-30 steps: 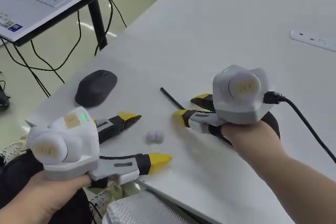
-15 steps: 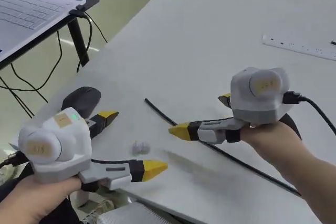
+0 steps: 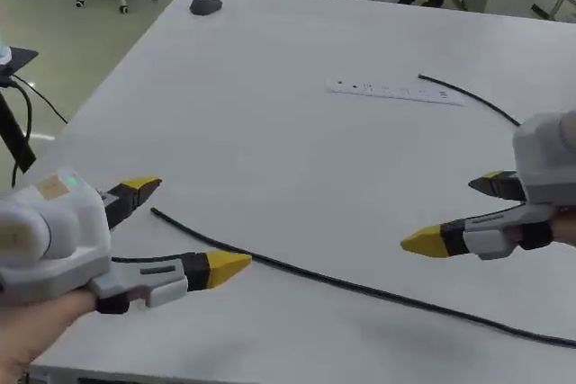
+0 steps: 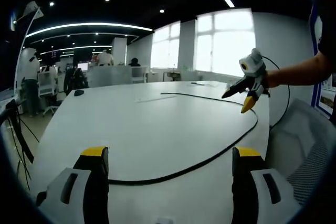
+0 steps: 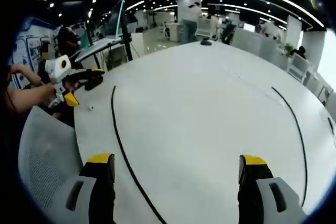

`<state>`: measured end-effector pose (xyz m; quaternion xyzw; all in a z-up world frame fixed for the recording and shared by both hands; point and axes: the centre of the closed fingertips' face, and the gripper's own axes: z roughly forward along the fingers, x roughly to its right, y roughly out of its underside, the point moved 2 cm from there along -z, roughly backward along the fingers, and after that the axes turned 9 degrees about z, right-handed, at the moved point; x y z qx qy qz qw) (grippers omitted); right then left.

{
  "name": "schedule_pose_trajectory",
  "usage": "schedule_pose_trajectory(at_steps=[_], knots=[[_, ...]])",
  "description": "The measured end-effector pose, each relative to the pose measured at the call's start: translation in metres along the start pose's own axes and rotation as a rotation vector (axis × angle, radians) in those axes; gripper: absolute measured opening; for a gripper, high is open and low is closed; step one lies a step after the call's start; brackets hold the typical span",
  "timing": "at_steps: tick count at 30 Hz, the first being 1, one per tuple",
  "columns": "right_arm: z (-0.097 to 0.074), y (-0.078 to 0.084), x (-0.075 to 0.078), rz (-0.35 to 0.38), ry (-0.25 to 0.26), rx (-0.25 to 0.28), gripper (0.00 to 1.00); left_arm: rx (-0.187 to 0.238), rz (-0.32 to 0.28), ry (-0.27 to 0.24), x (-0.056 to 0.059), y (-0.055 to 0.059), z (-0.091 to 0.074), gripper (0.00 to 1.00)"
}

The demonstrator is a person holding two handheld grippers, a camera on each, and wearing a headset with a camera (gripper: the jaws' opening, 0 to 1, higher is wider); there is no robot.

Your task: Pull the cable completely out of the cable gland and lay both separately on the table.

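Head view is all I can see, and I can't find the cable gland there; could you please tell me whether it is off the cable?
Observer: Yes; the right gripper view shows a small pale gland lying on the table near the left claw, apart from the cable.
Operator: Thanks. Where does the cable go past the picture's right edge?
Observer: In the left gripper view it bends round near the right claw and runs back across the table, seemingly one piece.
Operator: Anything by the table's edge?
Observer: A mesh chair, seen in the right gripper view.
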<state>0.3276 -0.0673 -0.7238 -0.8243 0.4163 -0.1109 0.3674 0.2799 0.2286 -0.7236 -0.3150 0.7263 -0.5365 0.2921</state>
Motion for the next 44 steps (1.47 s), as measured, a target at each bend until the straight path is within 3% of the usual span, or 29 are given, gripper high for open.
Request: schedule_pose_trajectory(at_steps=[3, 5, 7, 10, 15, 17, 23, 29, 38, 44], knots=[[-0.029, 0.017, 0.024, 0.044, 0.042, 0.005, 0.99, -0.018, 0.015, 0.030, 0.008, -0.012, 0.012, 0.99], [-0.042, 0.028, 0.036, 0.062, 0.065, 0.007, 0.99, -0.024, 0.022, 0.016, 0.007, -0.020, 0.017, 0.99], [-0.051, 0.038, 0.043, 0.073, 0.082, 0.000, 0.99, -0.034, -0.011, 0.040, 0.011, -0.028, 0.023, 1.00], [-0.065, 0.062, 0.054, 0.078, 0.096, -0.034, 0.99, -0.068, 0.028, 0.044, 0.019, -0.035, 0.030, 1.00], [-0.078, 0.085, 0.062, 0.077, 0.087, -0.039, 0.99, -0.113, 0.052, 0.057, 0.036, -0.041, 0.039, 0.99], [-0.080, 0.089, 0.060, 0.112, 0.036, -0.035, 0.99, -0.120, 0.055, 0.052, 0.042, -0.041, 0.041, 0.99], [-0.079, 0.082, 0.063, 0.083, 0.019, -0.012, 0.99, -0.170, 0.032, 0.036, 0.045, -0.033, 0.045, 0.99], [-0.072, 0.077, 0.065, 0.004, 0.001, -0.044, 0.99, -0.209, 0.040, 0.023, 0.049, -0.026, 0.049, 0.99], [-0.068, 0.065, 0.065, -0.028, -0.026, -0.018, 0.99, -0.216, 0.018, 0.003, 0.040, -0.025, 0.049, 0.99], [-0.066, 0.063, 0.063, -0.041, -0.020, -0.028, 0.99, -0.206, 0.023, 0.001, 0.038, -0.028, 0.051, 0.99]])
